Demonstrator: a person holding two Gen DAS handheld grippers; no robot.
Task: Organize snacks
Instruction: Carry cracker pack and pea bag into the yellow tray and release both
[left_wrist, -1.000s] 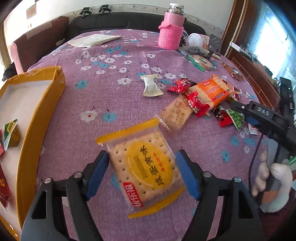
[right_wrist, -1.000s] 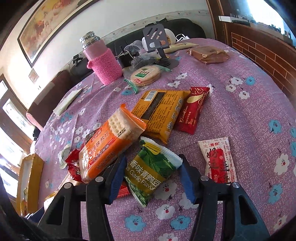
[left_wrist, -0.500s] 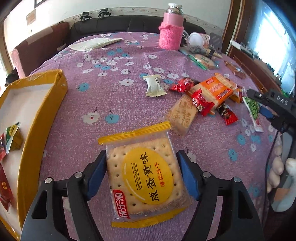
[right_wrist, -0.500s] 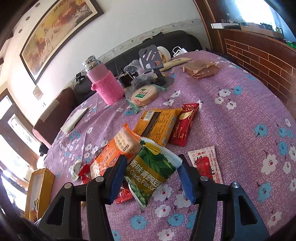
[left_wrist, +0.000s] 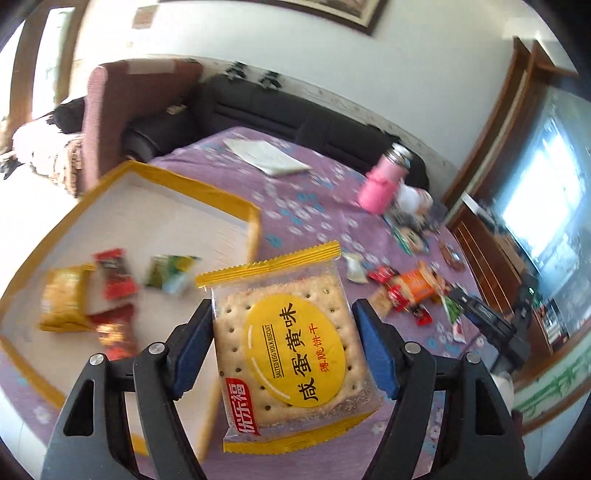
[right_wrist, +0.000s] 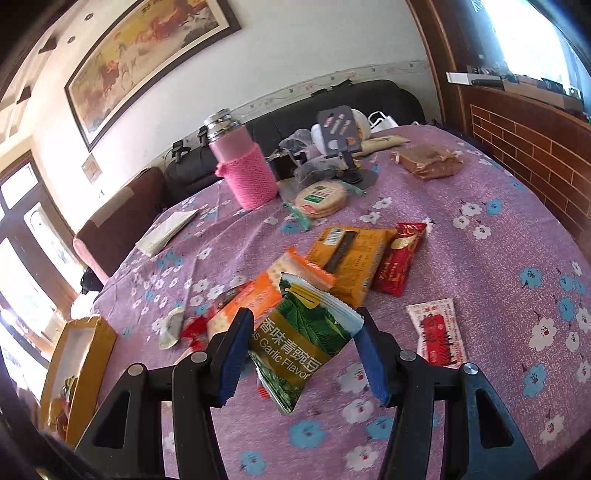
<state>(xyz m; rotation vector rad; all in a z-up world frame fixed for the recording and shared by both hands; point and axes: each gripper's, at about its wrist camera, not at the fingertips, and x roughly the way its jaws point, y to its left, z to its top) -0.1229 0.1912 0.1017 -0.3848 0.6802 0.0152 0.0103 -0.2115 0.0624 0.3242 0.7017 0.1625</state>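
My left gripper (left_wrist: 282, 314) is shut on a clear, yellow-edged salted egg yolk biscuit packet (left_wrist: 295, 354). It holds the packet in the air beside the right wall of the open yellow box (left_wrist: 229, 201). A yellow packet (left_wrist: 64, 299), a red one (left_wrist: 114, 273) and a green one (left_wrist: 168, 273) lie blurred inside the box. My right gripper (right_wrist: 303, 321) is shut on a green garlic pea packet (right_wrist: 299, 339), held just above the snack pile. That gripper also shows at the right of the left wrist view as the right gripper (left_wrist: 484, 321).
On the purple flowered tablecloth (right_wrist: 498, 240) lie an orange cracker pack (right_wrist: 258, 295), a yellow-brown pack (right_wrist: 351, 258), a red bar (right_wrist: 400, 258) and a red-white sachet (right_wrist: 437, 332). A pink-sleeved bottle (right_wrist: 247, 173) and clutter stand at the back. The yellow box (right_wrist: 85, 354) sits far left.
The left gripper has lifted the biscuit packet off the cloth and swung it left to the yellow box. The right gripper has risen a little with the green packet.
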